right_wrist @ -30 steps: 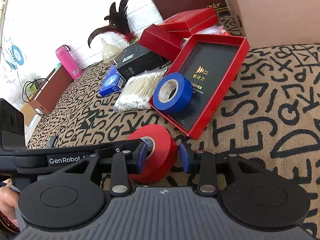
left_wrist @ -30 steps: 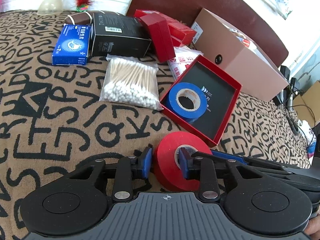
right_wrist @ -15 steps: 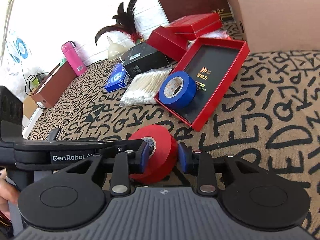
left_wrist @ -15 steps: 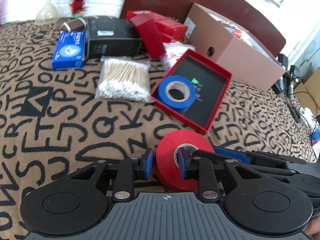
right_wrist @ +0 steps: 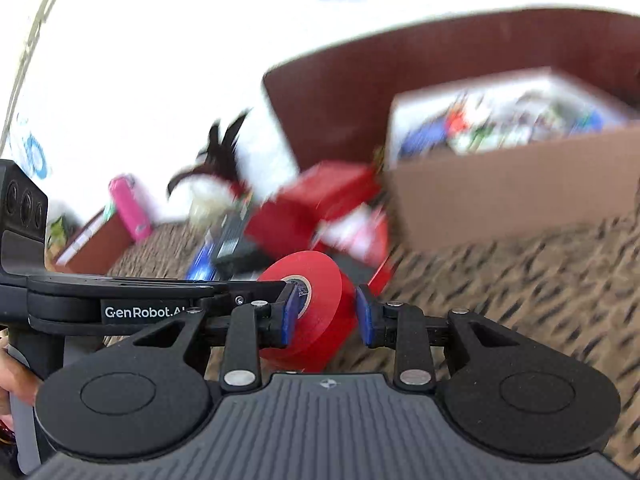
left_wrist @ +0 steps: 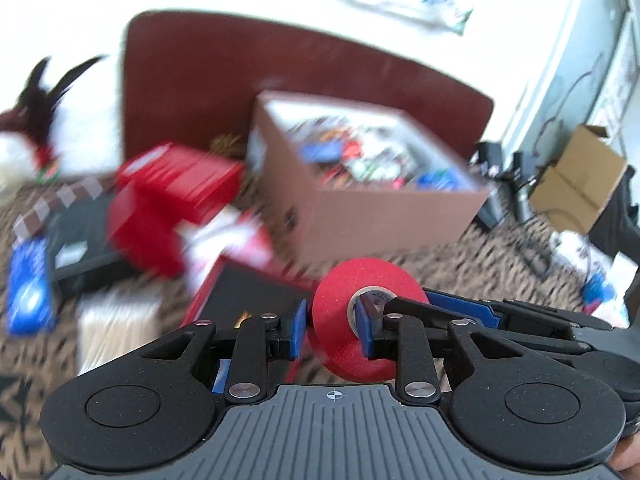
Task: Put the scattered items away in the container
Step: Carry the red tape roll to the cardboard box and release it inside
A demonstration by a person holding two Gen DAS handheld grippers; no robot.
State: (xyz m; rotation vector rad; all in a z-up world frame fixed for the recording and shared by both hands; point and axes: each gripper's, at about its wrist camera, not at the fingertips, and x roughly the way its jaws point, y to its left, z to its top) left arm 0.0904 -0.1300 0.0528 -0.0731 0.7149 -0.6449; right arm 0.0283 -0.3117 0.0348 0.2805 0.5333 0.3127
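Both grippers met on the red tape roll (left_wrist: pixel 362 312): the left gripper (left_wrist: pixel 331 330) pinched its wall through the core, while the right gripper (right_wrist: pixel 326 314) straddled it, contact unclear. Light, stiff and smooth-sided, it hung short of the cardboard box (left_wrist: pixel 384 216) beyond.

Tape roll (left_wrist: pixel 362 280) before cardboard box (left_wrist: pixel 384 216), tray (left_wrist: pixel 248 292) left.

Left gripper (left_wrist: pixel 329 336) clamps a red tape roll (left_wrist: pixel 366 316), one blue pad (left_wrist: pixel 362 330) inside its core, the other against its outer rim. Far behind stands an open cardboard box (left_wrist: pixel 384 216) holding blurred items; red boxes (left_wrist: pixel 172 200) lie far left.
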